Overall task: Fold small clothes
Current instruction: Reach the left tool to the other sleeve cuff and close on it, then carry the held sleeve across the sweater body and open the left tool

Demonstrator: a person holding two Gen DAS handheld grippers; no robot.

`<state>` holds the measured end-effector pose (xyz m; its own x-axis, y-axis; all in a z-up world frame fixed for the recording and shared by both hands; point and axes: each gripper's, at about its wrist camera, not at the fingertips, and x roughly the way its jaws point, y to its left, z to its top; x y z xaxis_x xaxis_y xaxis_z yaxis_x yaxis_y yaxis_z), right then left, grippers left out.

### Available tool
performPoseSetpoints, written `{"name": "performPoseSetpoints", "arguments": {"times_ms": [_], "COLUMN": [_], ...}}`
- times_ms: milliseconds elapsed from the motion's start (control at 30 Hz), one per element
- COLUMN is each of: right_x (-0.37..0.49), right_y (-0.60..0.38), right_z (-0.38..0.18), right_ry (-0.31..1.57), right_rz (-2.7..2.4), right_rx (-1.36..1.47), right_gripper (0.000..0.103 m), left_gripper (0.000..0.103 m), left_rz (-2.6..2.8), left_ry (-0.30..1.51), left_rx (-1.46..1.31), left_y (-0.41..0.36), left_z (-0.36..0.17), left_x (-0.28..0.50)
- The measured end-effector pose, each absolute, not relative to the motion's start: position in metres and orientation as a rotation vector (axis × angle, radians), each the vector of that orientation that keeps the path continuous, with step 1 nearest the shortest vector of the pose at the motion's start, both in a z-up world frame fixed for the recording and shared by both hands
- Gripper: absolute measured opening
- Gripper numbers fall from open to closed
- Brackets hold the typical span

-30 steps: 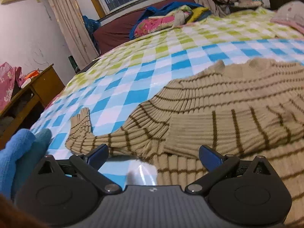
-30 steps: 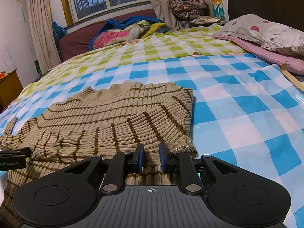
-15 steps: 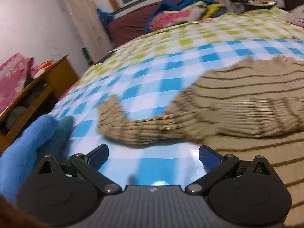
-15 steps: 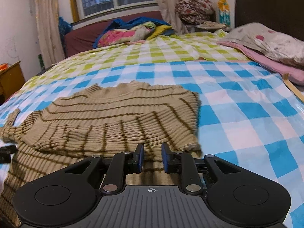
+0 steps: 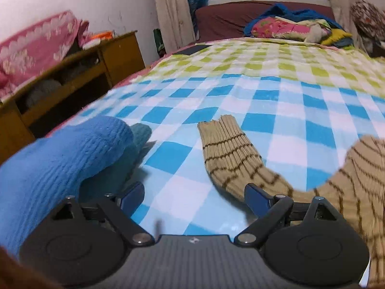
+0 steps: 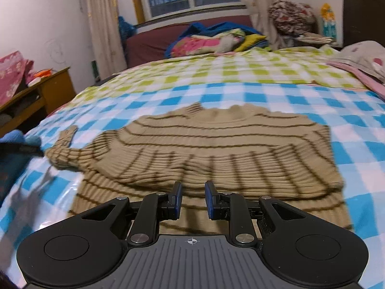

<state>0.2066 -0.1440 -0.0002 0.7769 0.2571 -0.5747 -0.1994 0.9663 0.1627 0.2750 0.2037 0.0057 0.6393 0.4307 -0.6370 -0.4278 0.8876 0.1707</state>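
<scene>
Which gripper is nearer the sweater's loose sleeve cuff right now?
Left. The left gripper sits just short of the sleeve cuff, jaws wide open. The right gripper hovers over the sweater hem, well to the cuff's right.

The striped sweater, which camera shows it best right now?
The right wrist view: the whole striped sweater lies spread on the checked bedspread, collar to hem, beyond the right gripper. The left wrist view shows only its outstretched sleeve and part of the body, ahead of the open left gripper.
</scene>
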Motion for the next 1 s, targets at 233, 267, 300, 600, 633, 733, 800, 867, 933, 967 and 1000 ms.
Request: {"name": "performPoseSetpoints", "arguments": {"times_ms": [233,267,300,600,633,733,800,867,933,967,1000], "right_x": [0.217,0.217,0.217,0.215,0.215,0.215,0.215,0.215,0.214,0.214,0.214], "right_y": [-0.126,-0.127,-0.128,-0.146,-0.148,-0.159,-0.165,-0.171,-0.176,-0.179,-0.181], "right_z": [-0.008,-0.010,-0.012,-0.009,-0.008,-0.005,-0.002,0.002,0.004,0.005,0.006], "right_ry": [0.641,0.644,0.646,0.624,0.622,0.611,0.602,0.592,0.582,0.578,0.576], "right_rz": [0.277,0.278,0.276,0.270,0.265,0.249,0.243,0.237,0.230,0.226,0.221], "right_rx": [0.107,0.109,0.111,0.153,0.159,0.189,0.211,0.231,0.245,0.252,0.259], "right_gripper": [0.022,0.022,0.022,0.022,0.022,0.022,0.022,0.022,0.022,0.022,0.022], "left_gripper": [0.094,0.092,0.085,0.017,0.015,0.014,0.014,0.014,0.013,0.013,0.013], "left_rz": [0.517,0.513,0.506,0.447,0.433,0.381,0.328,0.260,0.176,0.125,0.075], "left_ry": [0.763,0.772,0.786,0.772,0.760,0.717,0.694,0.670,0.641,0.625,0.610], "left_rx": [-0.074,-0.087,-0.094,-0.142,-0.138,-0.141,-0.146,-0.154,-0.160,-0.161,-0.160], "left_y": [0.229,0.229,0.228,0.211,0.207,0.192,0.179,0.163,0.141,0.127,0.114], "left_z": [-0.006,-0.008,-0.011,-0.002,0.003,0.024,0.039,0.055,0.073,0.082,0.090], "left_x": [0.306,0.309,0.312,0.319,0.318,0.314,0.311,0.307,0.303,0.299,0.296]}}
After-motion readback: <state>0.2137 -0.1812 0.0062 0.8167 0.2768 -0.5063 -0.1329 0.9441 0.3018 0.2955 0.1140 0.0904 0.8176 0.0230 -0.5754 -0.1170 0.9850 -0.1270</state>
